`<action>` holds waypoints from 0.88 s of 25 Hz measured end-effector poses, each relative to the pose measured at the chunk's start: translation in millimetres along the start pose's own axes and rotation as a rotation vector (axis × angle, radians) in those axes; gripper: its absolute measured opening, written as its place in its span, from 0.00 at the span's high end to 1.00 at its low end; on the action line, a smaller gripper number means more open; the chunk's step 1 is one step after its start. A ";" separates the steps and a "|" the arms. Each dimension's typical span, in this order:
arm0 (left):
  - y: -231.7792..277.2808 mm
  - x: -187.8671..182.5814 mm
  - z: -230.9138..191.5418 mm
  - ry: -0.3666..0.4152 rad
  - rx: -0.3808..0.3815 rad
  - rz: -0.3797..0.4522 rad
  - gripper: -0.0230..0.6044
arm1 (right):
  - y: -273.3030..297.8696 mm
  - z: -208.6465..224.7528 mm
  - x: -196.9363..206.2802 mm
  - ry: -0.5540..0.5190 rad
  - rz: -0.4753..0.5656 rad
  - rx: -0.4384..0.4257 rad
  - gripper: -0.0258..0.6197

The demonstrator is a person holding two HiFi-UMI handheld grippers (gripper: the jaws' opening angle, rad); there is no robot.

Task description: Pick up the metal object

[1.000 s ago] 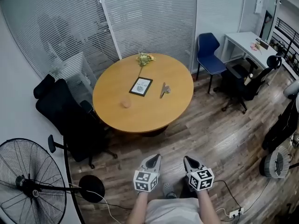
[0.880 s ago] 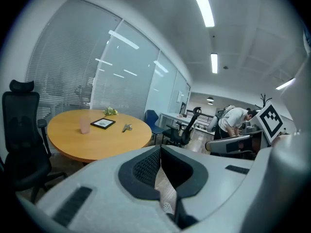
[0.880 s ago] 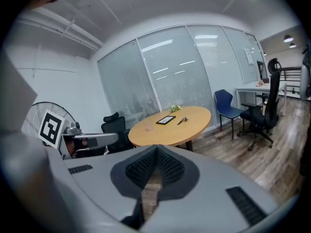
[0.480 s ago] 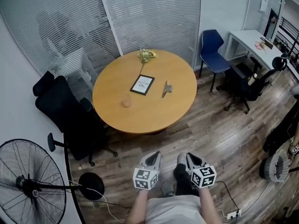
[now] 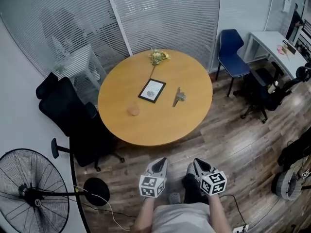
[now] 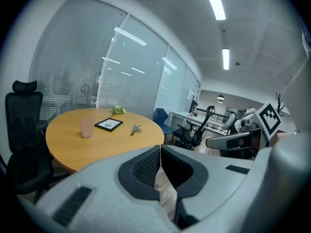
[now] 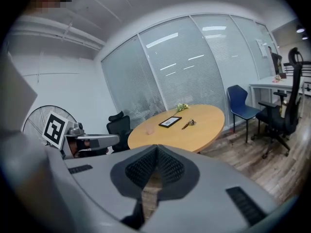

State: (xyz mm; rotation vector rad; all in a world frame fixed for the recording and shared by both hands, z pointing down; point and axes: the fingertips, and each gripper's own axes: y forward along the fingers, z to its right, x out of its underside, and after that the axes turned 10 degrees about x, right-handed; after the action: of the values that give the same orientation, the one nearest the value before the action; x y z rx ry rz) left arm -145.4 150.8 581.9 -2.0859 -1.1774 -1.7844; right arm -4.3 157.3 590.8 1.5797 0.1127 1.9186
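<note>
Moved: table (image 5: pixel 146 125) sits nearer and further right in head view than a second ago; both grippers have come closer to it.
Fan (image 5: pixel 29 193): far left, cut off by the frame edge in head view; right gripper view shows only a sliver.
Black chair (image 5: pixel 68 115): at table's left side; touching or just beside, cannot tell.
Left gripper (image 5: pixel 160 161): jaws clenched together, empty, over floor short of table.
Cup (image 5: pixel 133 110): on table, left of picture frame (image 5: pixel 152 90).
Metal object (image 5: pixel 178 97): flat on table, just right of picture frame, well apart from both grippers; shape too small to make out.
Right gripper (image 5: pixel 197 162): jaws pressed together, empty, beside the left one.
Views: each gripper view catches the other gripper's marker cube (image 6: pixel 269 118); only left gripper view shows ceiling lights (image 6: pixel 214 1).
</note>
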 end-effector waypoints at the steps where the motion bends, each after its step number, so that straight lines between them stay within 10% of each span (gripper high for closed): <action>1: 9.8 -3.9 -2.2 0.001 -0.001 -0.003 0.95 | 6.9 6.6 -5.0 -0.001 -0.002 -0.003 0.96; 22: 175.8 -97.8 -52.5 0.014 -0.053 -0.087 0.75 | 125.6 116.0 -114.2 0.084 -0.036 -0.136 0.72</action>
State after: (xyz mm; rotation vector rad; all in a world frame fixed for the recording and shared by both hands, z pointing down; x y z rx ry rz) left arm -71.6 -43.4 572.9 -2.0769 -1.2486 -1.8845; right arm 56.3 -38.9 581.7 1.3996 0.0446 1.9230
